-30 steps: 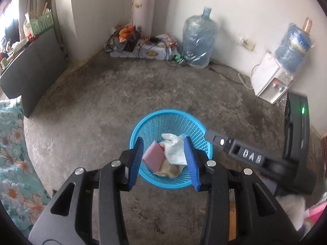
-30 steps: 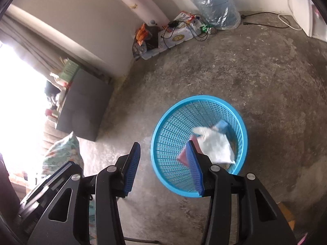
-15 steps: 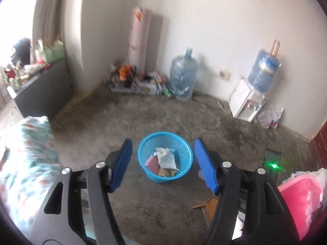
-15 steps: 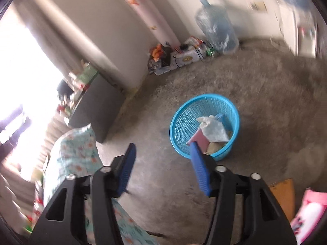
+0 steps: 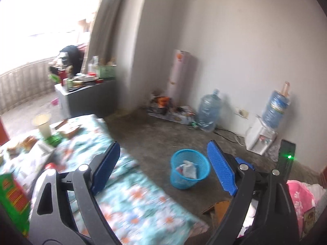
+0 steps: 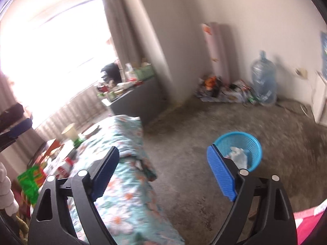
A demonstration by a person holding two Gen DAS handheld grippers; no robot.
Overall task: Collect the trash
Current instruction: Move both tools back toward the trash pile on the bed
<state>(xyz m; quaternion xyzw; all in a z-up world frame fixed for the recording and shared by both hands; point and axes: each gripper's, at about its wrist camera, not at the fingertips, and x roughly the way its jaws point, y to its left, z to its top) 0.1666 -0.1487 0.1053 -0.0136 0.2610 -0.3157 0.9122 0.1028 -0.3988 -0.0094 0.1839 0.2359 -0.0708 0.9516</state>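
Bare concrete floor (image 5: 159, 134) and plain walls made up the room. Nearest the cameras, the left tool (image 5: 163, 167) and right tool (image 6: 163, 171) were both held wide open, nothing gripped between the blue pads. Just below them a floral-covered bed (image 5: 130, 194) was seen, with a cup (image 5: 43, 124) and blurry packaging on it. Further out, the blue basket (image 5: 190, 168) was parked on the floor, trash (image 5: 189, 169) already piled inside. Water jugs (image 5: 208, 112) were lined along the back wall.
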